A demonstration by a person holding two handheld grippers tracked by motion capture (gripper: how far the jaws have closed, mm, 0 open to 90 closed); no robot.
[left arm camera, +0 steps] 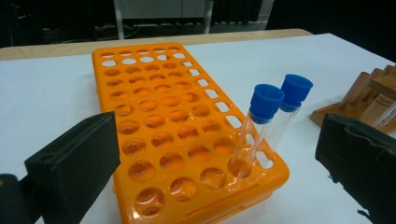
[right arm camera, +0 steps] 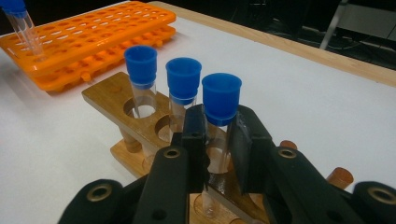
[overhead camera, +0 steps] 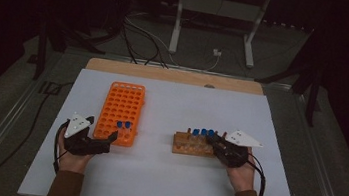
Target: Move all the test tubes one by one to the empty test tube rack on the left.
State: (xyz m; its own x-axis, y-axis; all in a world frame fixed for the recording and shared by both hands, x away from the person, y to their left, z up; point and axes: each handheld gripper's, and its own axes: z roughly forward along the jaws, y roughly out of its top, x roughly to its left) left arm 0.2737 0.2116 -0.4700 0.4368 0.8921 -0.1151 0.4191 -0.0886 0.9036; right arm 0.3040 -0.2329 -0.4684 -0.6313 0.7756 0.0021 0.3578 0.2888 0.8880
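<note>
Grasp step of a tube transfer. The right gripper (right arm camera: 217,140) has its jaws clamped on the glass of the nearest tube (right arm camera: 220,116), just below its blue cap; the tube stands upright in the wooden rack (overhead camera: 192,145). Next move, by my judgement: a straight lift clear of the hole, then across to the orange rack (left arm camera: 187,140), a glossy plastic grid holding two capped tubes (left arm camera: 261,126). The left gripper (left arm camera: 210,163) waits near it, jaws apart.

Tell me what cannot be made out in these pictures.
- Right gripper view: the held tube's lower part, hidden by the fingers and wooden rack.
- Left gripper view: the wooden rack, cut off by the edge.
- High view: the tubes in the orange rack, too small.
</note>
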